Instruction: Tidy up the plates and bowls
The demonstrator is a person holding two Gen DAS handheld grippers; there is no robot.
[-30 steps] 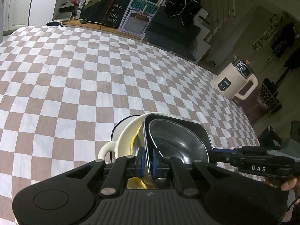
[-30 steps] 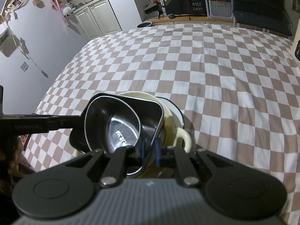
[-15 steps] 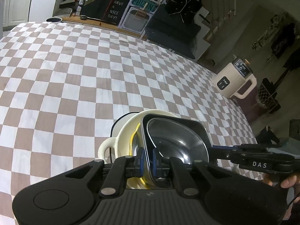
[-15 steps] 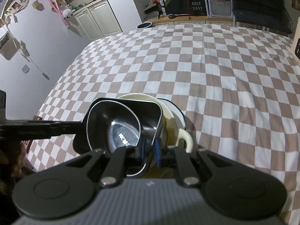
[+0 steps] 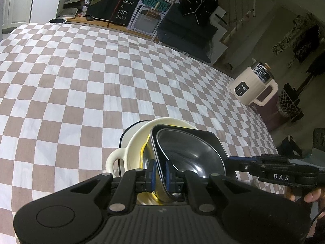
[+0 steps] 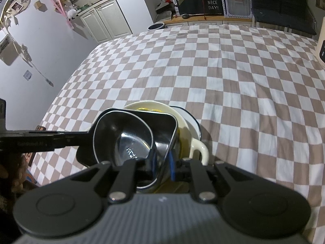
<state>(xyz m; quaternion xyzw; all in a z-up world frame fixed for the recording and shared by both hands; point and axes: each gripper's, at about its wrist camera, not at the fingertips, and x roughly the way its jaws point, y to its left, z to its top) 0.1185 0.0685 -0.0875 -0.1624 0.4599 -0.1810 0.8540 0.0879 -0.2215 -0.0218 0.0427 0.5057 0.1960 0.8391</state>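
A stack of dishes is held above the checkered table: two nested black bowls (image 5: 189,154) sit in a yellow bowl (image 5: 144,152), inside a cream handled bowl (image 5: 130,148), over a white plate with a dark rim (image 5: 124,135). My left gripper (image 5: 160,174) is shut on the black bowls' near rim. My right gripper (image 6: 162,166) is shut on the opposite rim of the black bowls (image 6: 130,138); the cream bowl (image 6: 198,148) and the white plate (image 6: 193,120) show behind. The right gripper also shows in the left wrist view (image 5: 239,162).
The checkered tablecloth (image 5: 81,81) stretches far ahead. A cream kettle (image 5: 254,85) stands off the table's right side. A dark round bowl (image 5: 57,20) sits at the far edge near a "Have a nice day" board (image 5: 121,10).
Both grippers and the stack have moved slightly forward over the table and a little higher. The grips are unchanged.
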